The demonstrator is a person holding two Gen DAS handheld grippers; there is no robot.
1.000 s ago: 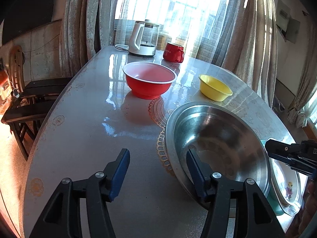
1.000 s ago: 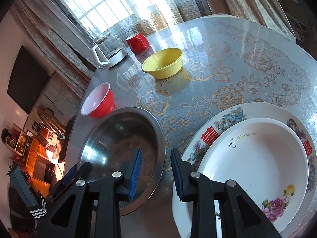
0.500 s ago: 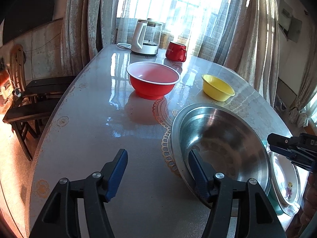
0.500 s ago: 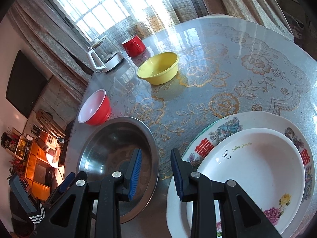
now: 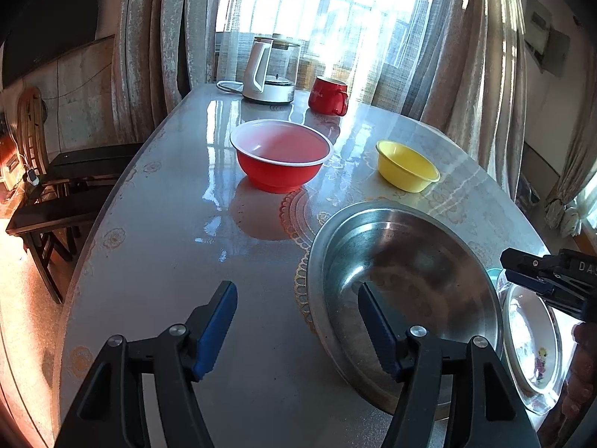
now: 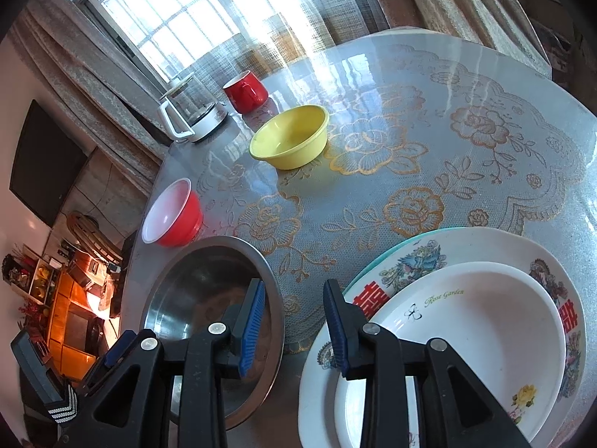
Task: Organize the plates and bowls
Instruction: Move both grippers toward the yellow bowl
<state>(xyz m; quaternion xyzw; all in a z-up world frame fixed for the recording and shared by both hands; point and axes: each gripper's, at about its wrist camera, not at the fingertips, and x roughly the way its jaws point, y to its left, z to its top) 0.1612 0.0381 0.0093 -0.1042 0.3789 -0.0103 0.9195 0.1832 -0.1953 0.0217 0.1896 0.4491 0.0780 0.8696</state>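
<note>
Both grippers backed off slightly. Left gripper jaws just widened, straddling steel basin rim w/o contact; right gripper jaws apart, empty; basin looks released.

My left tool points down at a slant, its blue-padded fingers spread wide and just now opening further, with nothing pressed between them. My right tool tilts down likewise, jaws parted a narrower way and gripping nothing. From the left wrist view, the right tool pokes in at the right edge, with part of my right hand behind it.
</note>
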